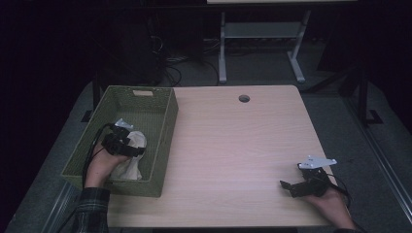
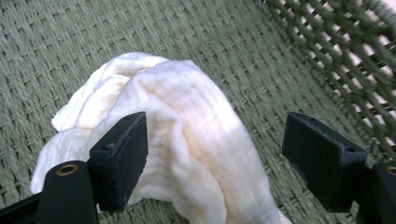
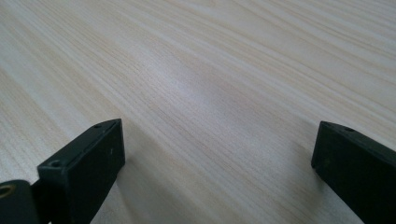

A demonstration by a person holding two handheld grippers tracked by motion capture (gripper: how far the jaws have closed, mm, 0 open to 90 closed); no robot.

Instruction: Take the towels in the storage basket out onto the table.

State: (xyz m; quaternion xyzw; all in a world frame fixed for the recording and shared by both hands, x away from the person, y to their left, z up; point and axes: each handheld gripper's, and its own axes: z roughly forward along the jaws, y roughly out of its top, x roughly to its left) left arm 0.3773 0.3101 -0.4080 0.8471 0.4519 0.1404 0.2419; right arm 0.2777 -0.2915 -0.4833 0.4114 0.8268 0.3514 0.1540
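One crumpled white cloth (image 2: 187, 140) lies on the floor of the green woven basket (image 1: 167, 121), looking light, soft and floppy, best pinched at its raised central fold, over which the left gripper (image 2: 215, 154) hangs with jaws spread wide, gripping nothing

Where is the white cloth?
The cloth lies inside the green basket at the table's left, under the open left gripper.
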